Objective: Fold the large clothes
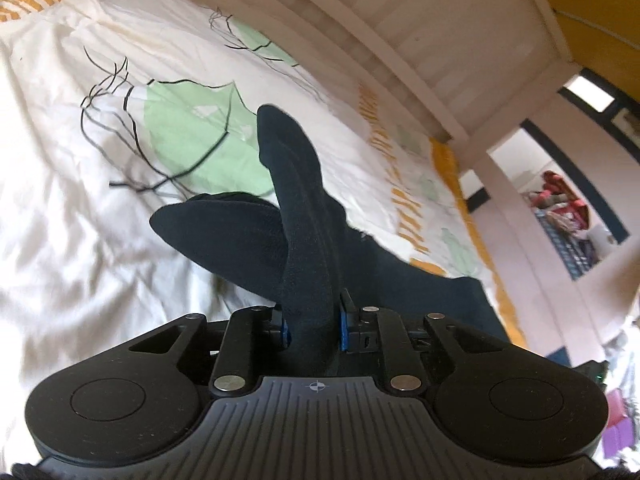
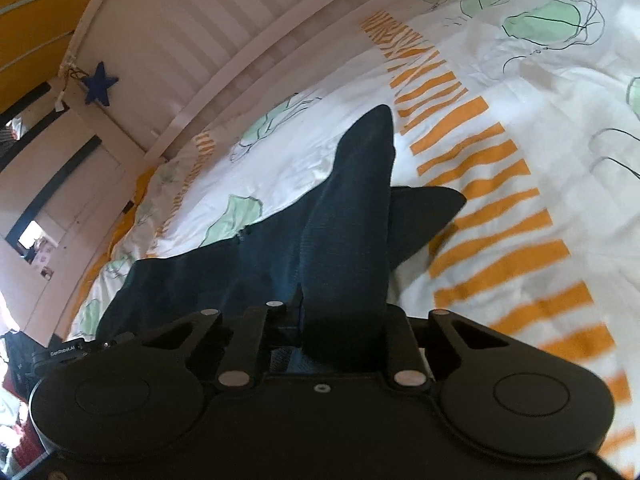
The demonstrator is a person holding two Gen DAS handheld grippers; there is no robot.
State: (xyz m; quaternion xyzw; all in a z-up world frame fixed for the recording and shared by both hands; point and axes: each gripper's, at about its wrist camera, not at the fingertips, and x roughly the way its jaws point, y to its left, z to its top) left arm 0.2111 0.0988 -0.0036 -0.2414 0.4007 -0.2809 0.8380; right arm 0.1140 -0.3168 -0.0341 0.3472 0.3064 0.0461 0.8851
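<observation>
A dark navy garment (image 1: 304,216) lies on a bed with a white duvet (image 1: 80,184) printed with green shapes and orange stripes. In the left wrist view my left gripper (image 1: 313,330) is shut on a bunched fold of that garment, and the cloth rises between the blue-edged pads and drapes away toward the bed. In the right wrist view my right gripper (image 2: 340,320) is shut on another bunched part of the navy garment (image 2: 344,216), which stands up in a peak above the jaws and trails left and right over the duvet (image 2: 520,128).
A white slatted bed frame (image 1: 420,40) runs along the far side of the bed (image 2: 192,40). A blue star (image 2: 99,84) hangs on its post. Yellow wall and a doorway with clutter (image 1: 564,216) lie beyond. The other gripper's body (image 2: 68,350) shows at the lower left.
</observation>
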